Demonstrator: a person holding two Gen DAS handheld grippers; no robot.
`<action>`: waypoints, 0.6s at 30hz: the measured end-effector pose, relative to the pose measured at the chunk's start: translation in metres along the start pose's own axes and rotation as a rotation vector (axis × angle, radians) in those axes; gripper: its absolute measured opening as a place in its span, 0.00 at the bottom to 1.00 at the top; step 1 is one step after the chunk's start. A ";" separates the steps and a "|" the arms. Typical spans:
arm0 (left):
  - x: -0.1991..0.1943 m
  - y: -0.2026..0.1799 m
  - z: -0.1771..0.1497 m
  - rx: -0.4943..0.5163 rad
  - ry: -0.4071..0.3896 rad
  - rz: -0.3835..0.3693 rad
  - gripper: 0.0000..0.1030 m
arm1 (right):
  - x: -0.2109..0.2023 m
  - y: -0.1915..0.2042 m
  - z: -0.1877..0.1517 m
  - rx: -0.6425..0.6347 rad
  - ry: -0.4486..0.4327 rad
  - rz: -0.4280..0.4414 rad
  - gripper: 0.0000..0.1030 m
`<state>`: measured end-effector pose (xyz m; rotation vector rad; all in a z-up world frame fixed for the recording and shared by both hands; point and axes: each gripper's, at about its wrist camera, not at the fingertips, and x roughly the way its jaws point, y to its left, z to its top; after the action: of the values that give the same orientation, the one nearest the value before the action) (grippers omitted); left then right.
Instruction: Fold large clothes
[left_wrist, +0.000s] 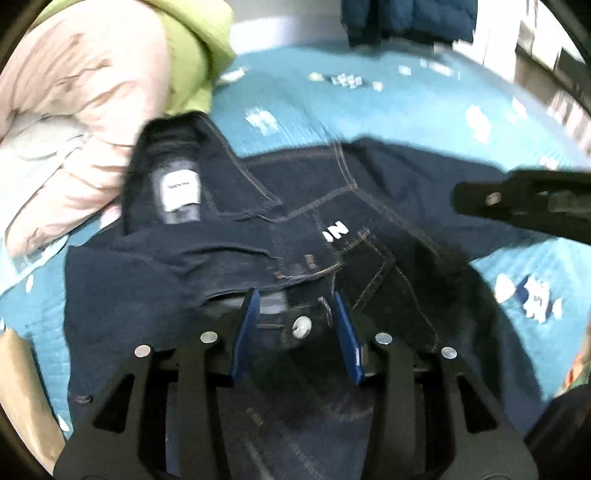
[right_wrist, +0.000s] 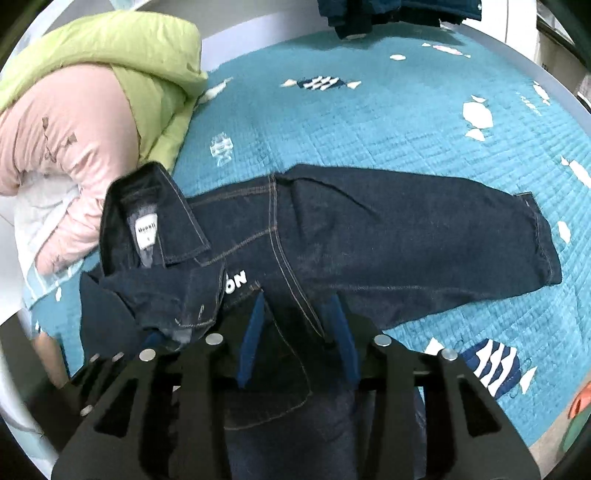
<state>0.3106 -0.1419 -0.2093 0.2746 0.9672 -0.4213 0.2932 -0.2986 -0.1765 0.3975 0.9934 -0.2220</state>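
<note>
A dark blue denim jacket (left_wrist: 388, 206) lies on the teal quilted bed cover (left_wrist: 332, 110), collar with a white label to the left. It also shows in the right wrist view (right_wrist: 388, 240), one sleeve stretched right. My left gripper (left_wrist: 295, 306) has its blue fingers (left_wrist: 247, 325) apart around the jacket's front edge with a metal button (left_wrist: 301, 327) between them. My right gripper (right_wrist: 297, 310) has its fingers (right_wrist: 255, 325) apart over the jacket's front panel near a pocket seam. The right gripper's black body shows at the right in the left wrist view (left_wrist: 524, 203).
A pile of pink (right_wrist: 74, 140) and green (right_wrist: 140, 55) padded clothes sits at the left of the bed. Dark blue clothes hang at the far edge (right_wrist: 369, 14). The teal cover (right_wrist: 369, 122) carries white fish prints.
</note>
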 end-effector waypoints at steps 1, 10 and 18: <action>-0.009 0.010 -0.001 -0.016 -0.020 -0.006 0.41 | 0.000 0.004 0.000 -0.008 -0.005 0.021 0.36; -0.051 0.119 -0.029 -0.247 -0.074 0.012 0.31 | 0.010 0.071 -0.023 -0.209 -0.053 0.085 0.36; -0.058 0.134 -0.041 -0.251 -0.085 0.022 0.31 | 0.019 0.089 -0.033 -0.242 -0.044 0.131 0.36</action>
<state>0.3142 0.0064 -0.1777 0.0396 0.9220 -0.2852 0.3100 -0.2037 -0.1882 0.2340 0.9344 0.0082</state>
